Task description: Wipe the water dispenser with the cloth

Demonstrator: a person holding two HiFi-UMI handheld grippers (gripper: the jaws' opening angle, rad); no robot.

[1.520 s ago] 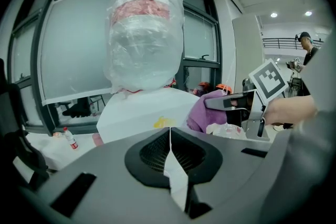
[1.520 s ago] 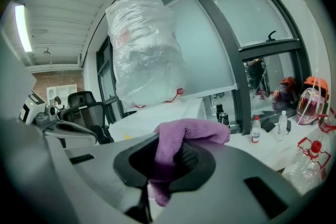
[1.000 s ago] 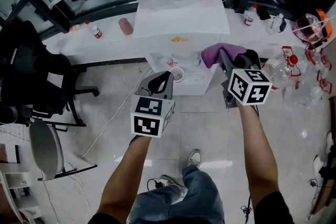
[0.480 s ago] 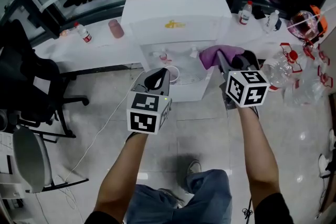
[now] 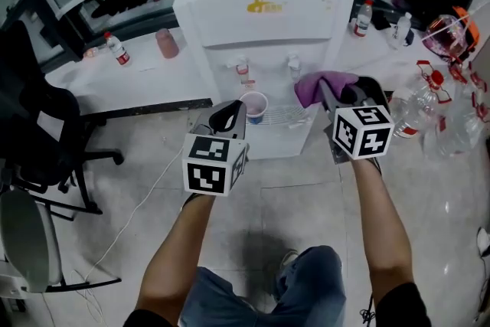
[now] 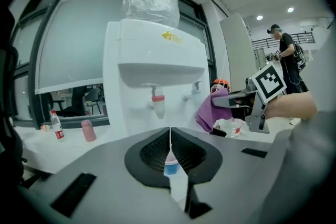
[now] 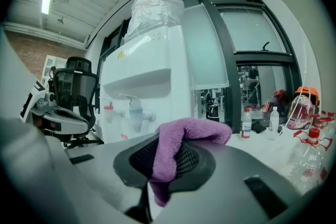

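My right gripper (image 5: pixel 331 90) clamps the purple cloth (image 5: pixel 312 86) beside the water dispenser (image 5: pixel 264 27). My left gripper (image 5: pixel 230 117) has its jaws pressed together, empty. Wiping low, I could knock over the cup (image 5: pixel 253 105) under the taps.

Cloth (image 5: pixel 315 86), purple: clamped in right gripper (image 5: pixel 328 93). Cup (image 5: pixel 253 106): just beyond tip of left gripper (image 5: pixel 235 117). Dispenser (image 5: pixel 264 19), white: ahead of both.
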